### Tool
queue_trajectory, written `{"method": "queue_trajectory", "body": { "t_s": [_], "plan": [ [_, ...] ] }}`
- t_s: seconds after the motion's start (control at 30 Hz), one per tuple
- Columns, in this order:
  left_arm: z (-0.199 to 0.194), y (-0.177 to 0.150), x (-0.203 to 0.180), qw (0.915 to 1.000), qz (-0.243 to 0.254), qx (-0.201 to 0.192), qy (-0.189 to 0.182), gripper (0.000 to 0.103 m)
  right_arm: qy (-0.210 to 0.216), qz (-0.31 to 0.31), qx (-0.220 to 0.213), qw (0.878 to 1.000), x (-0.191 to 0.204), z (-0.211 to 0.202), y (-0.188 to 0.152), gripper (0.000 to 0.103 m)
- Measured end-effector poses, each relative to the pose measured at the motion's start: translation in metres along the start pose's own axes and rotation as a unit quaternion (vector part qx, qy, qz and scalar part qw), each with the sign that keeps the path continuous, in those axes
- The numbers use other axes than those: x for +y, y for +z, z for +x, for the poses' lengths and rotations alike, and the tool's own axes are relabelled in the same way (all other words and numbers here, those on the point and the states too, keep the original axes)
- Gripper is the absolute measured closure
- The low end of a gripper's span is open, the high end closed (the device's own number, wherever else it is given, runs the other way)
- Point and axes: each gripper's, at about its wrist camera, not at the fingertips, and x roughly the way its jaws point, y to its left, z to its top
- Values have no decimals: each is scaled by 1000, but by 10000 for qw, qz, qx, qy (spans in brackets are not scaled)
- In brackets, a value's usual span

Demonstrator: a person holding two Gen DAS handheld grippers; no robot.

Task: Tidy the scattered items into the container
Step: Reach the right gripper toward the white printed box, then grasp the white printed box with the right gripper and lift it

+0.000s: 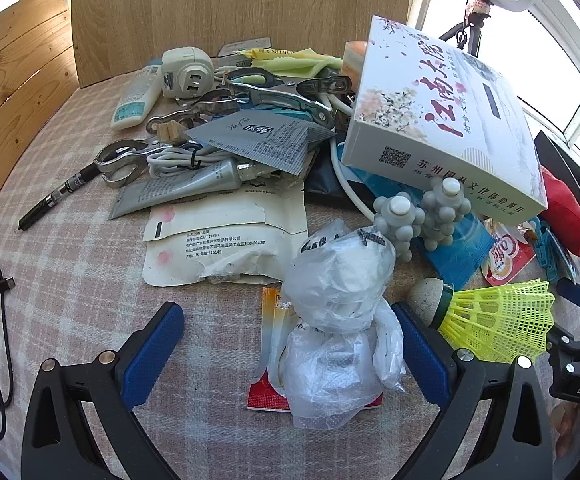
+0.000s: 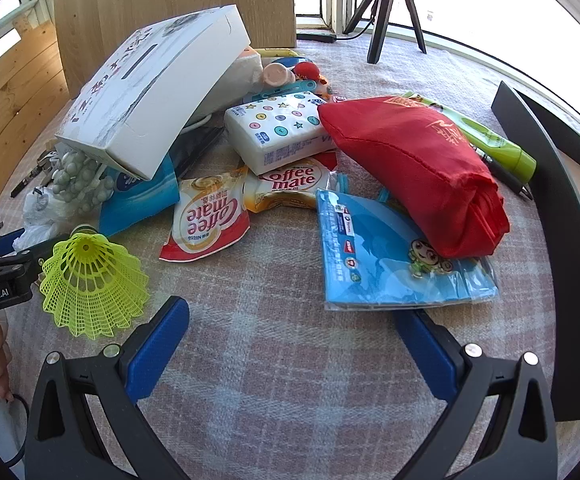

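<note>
Evidently nothing is tidied yet: on the checked woven cloth of the desk (image 1: 70, 280) lie a smooth lotion bottle (image 1: 136, 98), steel clips, a crinkled plastic bag (image 1: 337, 300) between the gaping left tool (image 1: 290, 344), a glossy cardboard box (image 1: 441, 120), a yellow mesh shuttlecock (image 2: 90, 284) and a soft red pouch (image 2: 417, 172). The right tool (image 2: 290, 344) gapes empty; the dark curved container (image 2: 569, 208) waits at far right.

Yellow-green shuttlecock (image 2: 94, 284), red pouch (image 2: 417, 172)
</note>
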Motion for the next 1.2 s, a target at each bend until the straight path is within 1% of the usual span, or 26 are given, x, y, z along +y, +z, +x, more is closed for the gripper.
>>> {"method": "queue_trajectory", "body": {
  "t_s": [0.07, 0.13, 0.27, 0.37, 0.43, 0.5, 0.6, 0.7, 0.77, 0.83, 0.9, 0.97, 1.0, 1.03, 1.13, 1.2],
  "plan": [
    [-6, -1, 6, 9999, -145, 42, -19, 1, 8, 39, 94, 9999, -4, -6, -1, 0],
    [-15, -1, 10, 9998, -176, -16, 126, 1, 15, 10, 73, 10000, -6, -15, -1, 0],
    [-41, 6, 17, 9992, -184, -225, 256, 1, -88, -77, -256, 9996, -9, -41, 11, 0],
    [-62, 17, 16, 9987, -183, -402, 266, 1, -1, -41, -506, 9987, -10, -58, 25, 0],
    [-70, 27, 15, 9984, -206, -500, 161, 1, 112, 12, -624, 9980, -10, -65, 40, 0],
    [-68, 44, 14, 9982, -201, -557, 32, 1, 233, -10, -667, 9975, -4, -67, 58, 1],
    [-60, 71, 4, 9981, -1, -609, -136, 1, 302, -163, -777, 9964, 7, -71, 78, 6],
    [-57, 87, -7, 9974, 216, -613, -301, 3, 408, -254, -822, 9955, 16, -68, 91, 7],
    [-50, 96, -12, 9972, 300, -580, -377, 4, 500, -261, -768, 9954, 20, -63, 100, 14],
    [-45, 105, -17, 9971, 311, -551, -419, 8, 582, -263, -694, 9955, 25, -58, 108, 28],
    [-37, 113, -21, 9970, 308, -455, -540, 12, 640, -228, -637, 9957, 27, -53, 115, 29],
    [-28, 119, -24, 9972, 291, -334, -606, 19, 722, -175, -564, 9956, 27, -46, 121, 30],
    [-24, 120, -25, 9972, 305, -278, -626, 27, 746, -153, -517, 9958, 27, -42, 123, 36],
    [-20, 121, -27, 9972, 327, -228, -633, 30, 747, -127, -459, 9961, 27, -38, 125, 42],
    [-14, 124, -34, 9960, 441, -107, -767, 33, 860, 32, -285, 9959, 22, -28, 130, 43],
    [-10, 125, -38, 9950, 492, -22, -863, 33, 964, 160, -153, 9951, 19, -22, 132, 44]
  ]
}}
